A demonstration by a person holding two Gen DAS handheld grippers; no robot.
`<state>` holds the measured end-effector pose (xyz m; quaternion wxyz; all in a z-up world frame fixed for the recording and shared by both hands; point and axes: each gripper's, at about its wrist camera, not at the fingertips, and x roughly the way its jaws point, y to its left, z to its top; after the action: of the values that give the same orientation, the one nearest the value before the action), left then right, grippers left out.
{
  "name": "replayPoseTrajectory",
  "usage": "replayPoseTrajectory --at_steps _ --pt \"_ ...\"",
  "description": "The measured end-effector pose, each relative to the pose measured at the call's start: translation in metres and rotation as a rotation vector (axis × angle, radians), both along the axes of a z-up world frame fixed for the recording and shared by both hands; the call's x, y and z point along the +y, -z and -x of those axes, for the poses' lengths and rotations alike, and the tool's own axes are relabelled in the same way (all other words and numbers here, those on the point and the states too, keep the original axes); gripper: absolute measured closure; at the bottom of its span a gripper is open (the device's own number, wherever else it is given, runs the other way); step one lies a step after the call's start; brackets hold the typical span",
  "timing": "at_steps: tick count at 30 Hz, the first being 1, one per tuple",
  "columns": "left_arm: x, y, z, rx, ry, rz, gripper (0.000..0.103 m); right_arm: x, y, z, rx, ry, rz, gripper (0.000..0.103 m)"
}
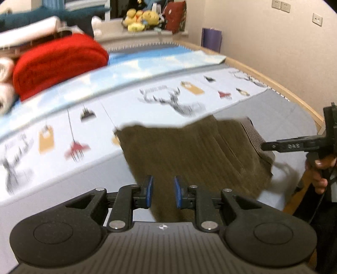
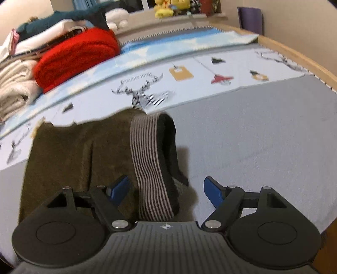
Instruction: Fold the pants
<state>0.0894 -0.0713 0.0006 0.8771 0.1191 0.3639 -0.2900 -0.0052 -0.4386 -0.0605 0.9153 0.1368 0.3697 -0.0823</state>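
Olive-brown corduroy pants [image 1: 189, 158] lie folded on the bed, their striped elastic waistband [image 1: 252, 134] at the right end. My left gripper [image 1: 163, 191] hovers above their near edge. Its blue pads stand a narrow gap apart and the cloth shows below them, not pinched. In the right wrist view the pants [image 2: 80, 158] fill the lower left. My right gripper [image 2: 166, 190] stands wide open, straddling the waistband [image 2: 151, 168] without touching it. One of its fingers [image 1: 290, 145] and the person's hand [image 1: 320, 175] show at the right edge of the left wrist view.
A red folded blanket [image 1: 59, 63] and stacked cream towels [image 2: 14, 88] sit at the back left of the bed. Plush toys [image 1: 141, 19] line the shelf behind. The wooden bed edge [image 1: 273, 82] runs along the right. The printed sheet [image 2: 210, 69] and grey cover [image 2: 252, 137] lie beyond the pants.
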Motion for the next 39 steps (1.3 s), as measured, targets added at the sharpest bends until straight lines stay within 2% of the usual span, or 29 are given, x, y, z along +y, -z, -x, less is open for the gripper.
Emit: replayPoseTrajectory --at_steps 2,4,5,7,8,11,13,15,18,22,28,30,33,37,39 --pt "0.005 -0.009 -0.016 -0.006 -0.004 0.017 0.074 -0.005 -0.009 -0.004 -0.021 -0.006 -0.006 0.023" --pt "0.006 -0.012 -0.034 0.017 -0.024 0.052 0.054 -0.01 -0.016 -0.016 -0.024 -0.008 -0.007 0.022" --pt "0.006 -0.01 -0.043 0.041 -0.033 0.074 0.048 -0.013 -0.017 -0.024 -0.014 -0.015 -0.015 0.019" --pt "0.003 0.001 -0.063 0.107 -0.053 0.115 0.022 -0.018 -0.014 -0.042 0.023 -0.039 -0.048 0.017" --pt "0.002 0.007 -0.072 0.138 -0.06 0.132 0.02 -0.021 -0.01 -0.052 0.054 -0.061 -0.077 0.017" --pt "0.008 0.046 -0.096 0.279 -0.113 0.209 0.019 -0.028 0.015 -0.079 0.196 -0.132 -0.175 0.016" --pt "0.01 0.076 -0.116 0.472 -0.192 0.216 0.02 -0.032 0.03 -0.089 0.243 -0.129 -0.237 0.009" --pt "0.009 0.086 -0.128 0.517 -0.227 0.254 0.019 -0.034 0.038 -0.097 0.26 -0.142 -0.279 0.006" --pt "0.008 0.098 -0.145 0.547 -0.261 0.268 0.019 -0.035 0.046 -0.109 0.286 -0.185 -0.3 0.003" --pt "0.006 0.123 -0.166 0.671 -0.319 0.314 0.016 -0.038 0.052 -0.121 0.312 -0.215 -0.333 0.001" --pt "-0.006 0.139 -0.18 0.715 -0.327 0.334 0.014 -0.025 0.044 -0.135 0.293 -0.264 -0.287 0.007" --pt "-0.009 0.14 -0.181 0.717 -0.329 0.335 0.015 -0.02 0.038 -0.138 0.274 -0.266 -0.257 0.012" --pt "-0.013 0.137 -0.18 0.698 -0.308 0.332 0.026 -0.015 0.036 -0.143 0.273 -0.248 -0.243 0.016" --pt "-0.011 0.129 -0.177 0.661 -0.295 0.325 0.047 -0.011 0.03 -0.144 0.256 -0.233 -0.212 0.025" --pt "-0.008 0.121 -0.174 0.627 -0.291 0.318 0.051 -0.006 0.024 -0.144 0.234 -0.223 -0.197 0.03"
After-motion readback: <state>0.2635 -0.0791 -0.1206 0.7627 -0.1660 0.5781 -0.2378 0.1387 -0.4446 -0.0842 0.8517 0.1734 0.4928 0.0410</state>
